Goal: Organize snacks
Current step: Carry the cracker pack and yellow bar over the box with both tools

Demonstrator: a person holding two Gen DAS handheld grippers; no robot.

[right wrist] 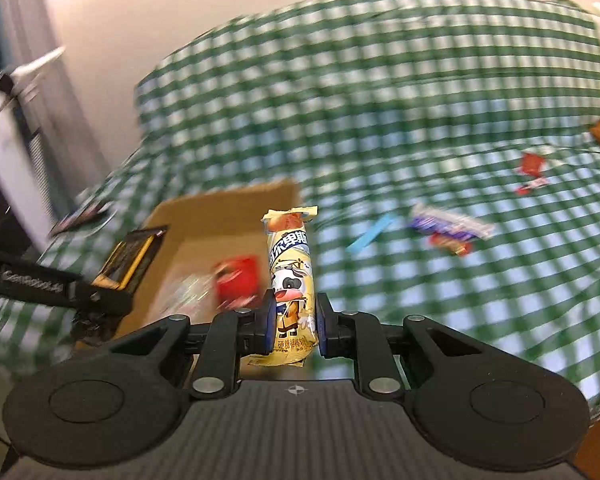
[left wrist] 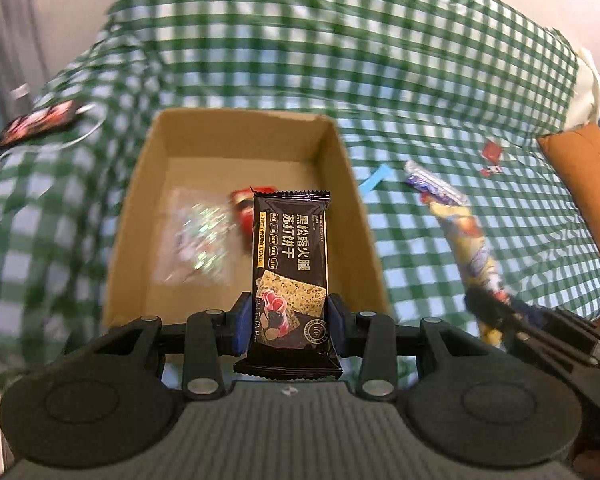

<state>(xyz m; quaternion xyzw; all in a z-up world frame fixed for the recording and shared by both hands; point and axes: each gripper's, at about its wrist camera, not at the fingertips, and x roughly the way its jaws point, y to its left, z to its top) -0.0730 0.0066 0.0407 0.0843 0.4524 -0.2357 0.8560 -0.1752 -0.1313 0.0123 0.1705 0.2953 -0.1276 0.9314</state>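
My left gripper (left wrist: pixel 290 312) is shut on a black cracker packet (left wrist: pixel 290 264), held upright above the open cardboard box (left wrist: pixel 140 216). Inside the box lie a clear-wrapped snack (left wrist: pixel 198 236) and a red packet (left wrist: pixel 242 206). My right gripper (right wrist: pixel 293 312) is shut on a yellow snack bar with a cartoon cow (right wrist: pixel 290 276), over the box's right edge (right wrist: pixel 228 204). In the left wrist view the right gripper (left wrist: pixel 496 304) and its yellow bar (left wrist: pixel 470 244) show beside the box. The left gripper with the black packet (right wrist: pixel 130 260) shows at the left of the right wrist view.
A green checked cloth (left wrist: pixel 340 60) covers the surface. Loose on it to the right lie a blue strip (right wrist: pixel 370 232), a purple wrapper (right wrist: pixel 448 226) and small red wrappers (right wrist: pixel 532 172). A dark packet (left wrist: pixel 40 122) lies left of the box; an orange cushion (left wrist: pixel 588 184) at the right.
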